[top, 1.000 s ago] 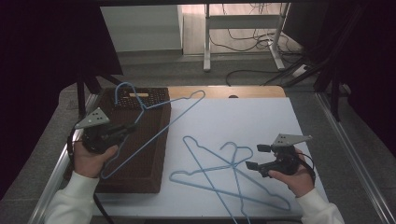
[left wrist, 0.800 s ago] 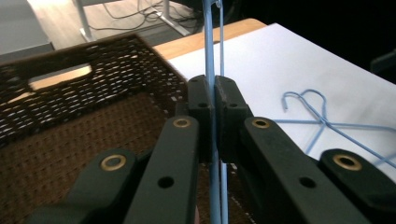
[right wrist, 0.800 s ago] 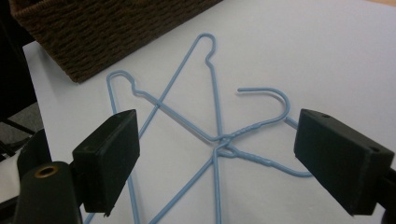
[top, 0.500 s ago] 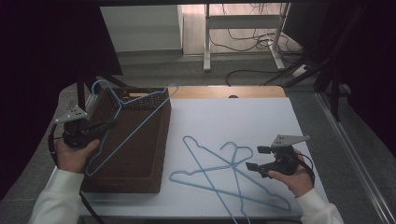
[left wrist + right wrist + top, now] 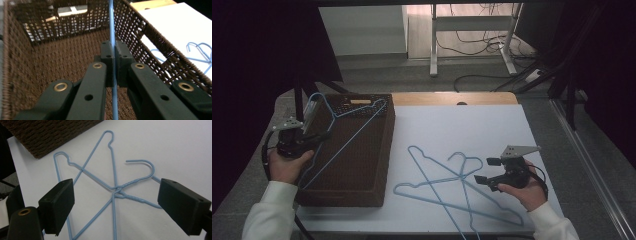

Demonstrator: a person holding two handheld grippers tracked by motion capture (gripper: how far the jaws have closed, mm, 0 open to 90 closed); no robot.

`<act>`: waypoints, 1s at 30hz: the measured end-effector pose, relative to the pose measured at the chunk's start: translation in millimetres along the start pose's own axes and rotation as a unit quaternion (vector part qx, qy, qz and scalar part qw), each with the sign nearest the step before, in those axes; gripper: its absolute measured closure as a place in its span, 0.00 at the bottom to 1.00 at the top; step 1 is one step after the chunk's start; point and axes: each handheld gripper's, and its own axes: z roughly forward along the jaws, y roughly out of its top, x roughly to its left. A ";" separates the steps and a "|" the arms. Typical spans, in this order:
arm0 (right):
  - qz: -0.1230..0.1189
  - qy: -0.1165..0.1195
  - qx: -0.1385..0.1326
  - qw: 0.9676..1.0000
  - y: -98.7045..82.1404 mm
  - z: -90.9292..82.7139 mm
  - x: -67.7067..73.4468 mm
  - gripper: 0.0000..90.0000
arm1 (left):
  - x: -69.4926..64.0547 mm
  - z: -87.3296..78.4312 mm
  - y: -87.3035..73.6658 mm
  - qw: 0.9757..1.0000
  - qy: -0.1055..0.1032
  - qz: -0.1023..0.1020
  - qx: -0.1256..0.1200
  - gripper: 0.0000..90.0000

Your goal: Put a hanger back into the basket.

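A blue wire hanger [image 5: 357, 132] slants over the brown wicker basket [image 5: 384, 150] at the table's left, its hook toward the basket's far left corner. My left gripper [image 5: 321, 136] is shut on its wire, at the basket's left rim. In the left gripper view the blue wire [image 5: 113, 30] runs straight up between the closed jaws of the left gripper [image 5: 113, 53], with the basket's woven inside [image 5: 37, 62] behind. Two more blue hangers [image 5: 447, 185] lie crossed on the white table. My right gripper [image 5: 484, 170] stands open just right of them; in its own view the right gripper [image 5: 116, 200] has the crossed hangers [image 5: 112, 187] lying between its wide jaws, untouched.
The white tabletop [image 5: 462, 125] stretches right of the basket, with a wooden strip [image 5: 452, 98] along its far edge. Beyond it are metal desk legs [image 5: 433, 40] and cables [image 5: 472, 80] on the grey floor. A rail [image 5: 592, 160] runs along the right side.
My left hand has carried the hanger leftward and down, from reaching out over the white table to lying over the basket. The right hand and the two table hangers have stayed put.
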 end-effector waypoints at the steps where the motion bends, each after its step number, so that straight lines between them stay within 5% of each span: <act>1: 0.000 -0.001 0.001 1.000 0.1 0.0 -0.1 0.16 | 0.8 3.1 -0.9 1.000 -0.001 0.000 0.006 0.97; 7: -0.002 0.001 0.002 1.000 -0.9 1.0 -1.1 0.16 | 1.8 19.5 -5.1 0.999 -0.011 -0.003 0.031 0.96; 10: -0.003 0.000 0.004 1.000 -0.9 0.9 -0.6 0.16 | 4.0 27.2 -6.7 0.998 0.010 -0.015 0.053 0.96; 13: -0.001 0.004 0.004 1.000 -0.7 1.5 0.8 0.16 | 6.8 28.3 -6.9 0.997 0.065 -0.017 0.048 0.77; 15: -0.004 0.005 0.005 1.000 -0.6 1.8 1.3 0.16 | 5.5 26.5 -5.6 0.995 0.091 -0.019 0.042 0.56; 17: -0.004 0.005 0.006 1.000 -0.6 2.0 1.6 0.16 | 0.6 21.4 -4.3 0.995 0.093 -0.014 0.032 0.41; 23: -0.001 0.005 0.006 1.000 -0.5 3.4 0.9 0.16 | -35.8 8.2 1.2 1.000 0.010 0.021 0.012 0.24; 30: -0.002 -0.002 0.011 1.000 -0.1 5.1 -0.3 0.16 | -80.8 11.4 1.5 0.997 -0.064 0.052 0.004 0.17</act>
